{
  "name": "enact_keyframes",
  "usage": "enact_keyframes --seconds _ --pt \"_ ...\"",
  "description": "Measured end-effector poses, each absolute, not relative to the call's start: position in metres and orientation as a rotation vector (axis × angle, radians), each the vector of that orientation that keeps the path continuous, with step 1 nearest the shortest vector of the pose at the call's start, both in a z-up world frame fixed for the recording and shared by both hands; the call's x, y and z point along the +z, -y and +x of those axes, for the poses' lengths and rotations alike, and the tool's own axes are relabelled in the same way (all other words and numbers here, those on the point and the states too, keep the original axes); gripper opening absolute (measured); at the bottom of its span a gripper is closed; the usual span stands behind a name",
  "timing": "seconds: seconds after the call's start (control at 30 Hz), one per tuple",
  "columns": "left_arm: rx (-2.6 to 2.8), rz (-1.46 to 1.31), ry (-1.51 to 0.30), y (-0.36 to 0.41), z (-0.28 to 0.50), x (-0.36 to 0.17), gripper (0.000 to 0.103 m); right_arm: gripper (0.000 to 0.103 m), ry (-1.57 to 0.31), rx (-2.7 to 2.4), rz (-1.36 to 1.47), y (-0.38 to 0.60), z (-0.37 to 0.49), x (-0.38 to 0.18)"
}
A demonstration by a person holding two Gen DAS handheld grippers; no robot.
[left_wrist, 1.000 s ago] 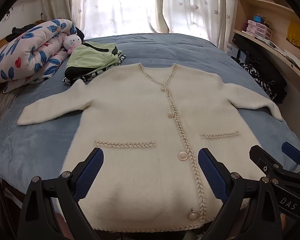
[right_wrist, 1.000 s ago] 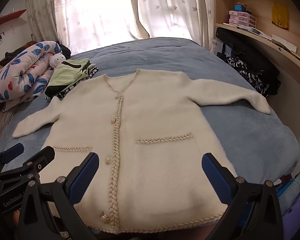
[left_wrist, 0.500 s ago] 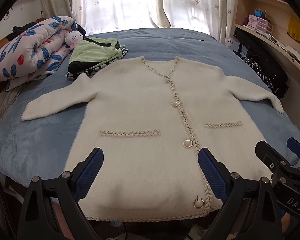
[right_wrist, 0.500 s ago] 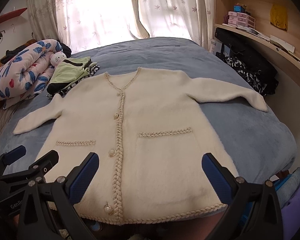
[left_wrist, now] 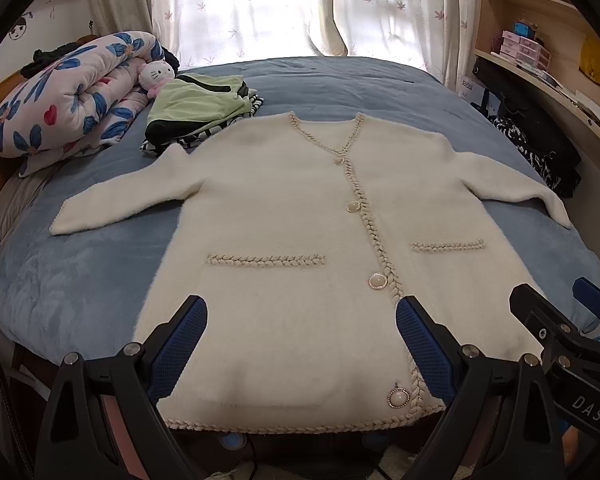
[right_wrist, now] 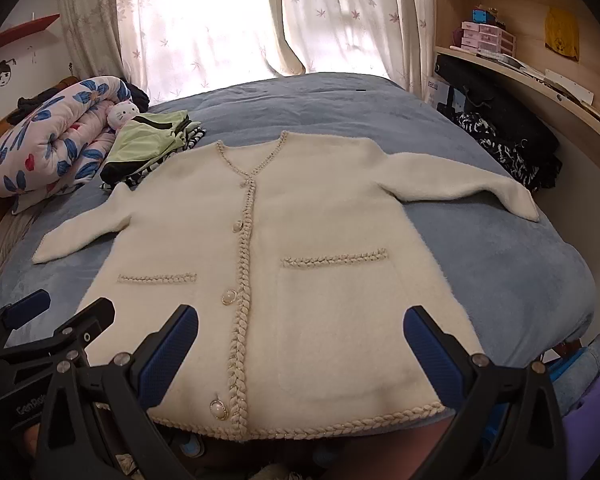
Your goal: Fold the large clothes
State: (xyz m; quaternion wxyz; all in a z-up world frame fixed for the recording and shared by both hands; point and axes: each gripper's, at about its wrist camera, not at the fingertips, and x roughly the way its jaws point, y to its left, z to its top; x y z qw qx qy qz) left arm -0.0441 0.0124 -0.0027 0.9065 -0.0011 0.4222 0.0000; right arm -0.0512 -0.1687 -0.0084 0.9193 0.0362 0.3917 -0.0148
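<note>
A cream fuzzy cardigan [left_wrist: 296, 216] [right_wrist: 320, 240] lies flat and buttoned on the blue bed, both sleeves spread out to the sides, its braided hem at the near edge. My left gripper [left_wrist: 302, 336] hangs open above the hem's left half, holding nothing. My right gripper [right_wrist: 300, 344] is open too, above the hem's right half near the right pocket. Each gripper shows at the other view's edge.
A stack of folded clothes with a green top [left_wrist: 198, 110] sits beyond the left sleeve, beside a rolled floral quilt [left_wrist: 68, 92] and a plush cat toy [left_wrist: 156, 76]. Dark clothes [left_wrist: 540, 148] pile up by the wooden shelves [right_wrist: 540, 76] at right.
Both grippers have drawn back toward the foot of the bed and risen slightly; the whole hem now shows. The cardigan has not moved.
</note>
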Motion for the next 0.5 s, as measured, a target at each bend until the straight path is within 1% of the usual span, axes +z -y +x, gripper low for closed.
enact_keyframes --seconds 0.5 --pt "0.011 -0.005 -0.868 -0.0134 -0.0420 0.0010 0.095 0.103 -0.802 -0.010 0.072 0.1679 -0.0496 -0.0060"
